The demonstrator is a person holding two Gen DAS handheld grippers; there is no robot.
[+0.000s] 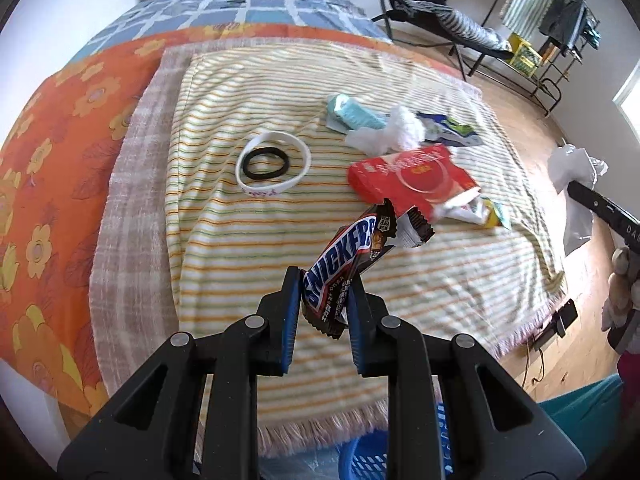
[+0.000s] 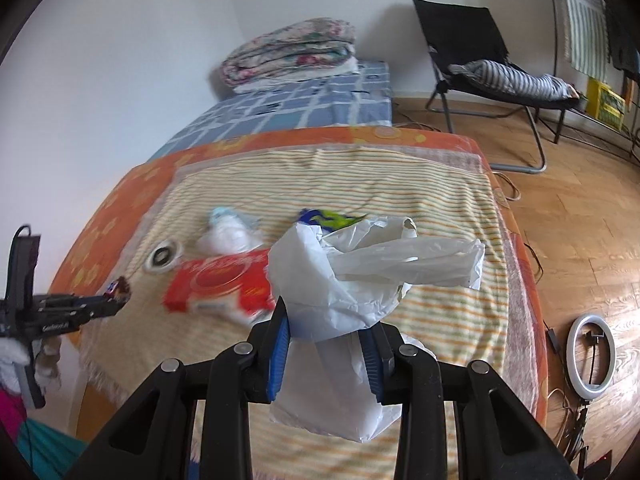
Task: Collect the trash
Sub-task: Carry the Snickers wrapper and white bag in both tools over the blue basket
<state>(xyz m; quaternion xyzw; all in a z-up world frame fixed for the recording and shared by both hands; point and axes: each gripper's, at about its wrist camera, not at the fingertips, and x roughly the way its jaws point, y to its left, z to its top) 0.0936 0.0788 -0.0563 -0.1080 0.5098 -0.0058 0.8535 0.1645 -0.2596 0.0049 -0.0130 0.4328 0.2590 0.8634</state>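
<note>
Snickers wrapper (image 1: 348, 264) hangs clamped in the left gripper (image 1: 324, 300), above the striped blanket (image 1: 224, 240), long axis running toward one o'clock, torn end uppermost. The gripper tilts steeply down. The right gripper (image 2: 326, 344) is closed on a white plastic bag (image 2: 360, 272). Beyond, at about one o'clock, lies a red box (image 1: 412, 180), blurred in the right view, perhaps a cigarette pack.

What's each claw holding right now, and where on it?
Left claw: Snickers wrapper, pinched at its lower end. Right claw: white plastic bag, gripped around its bunched middle.
</note>
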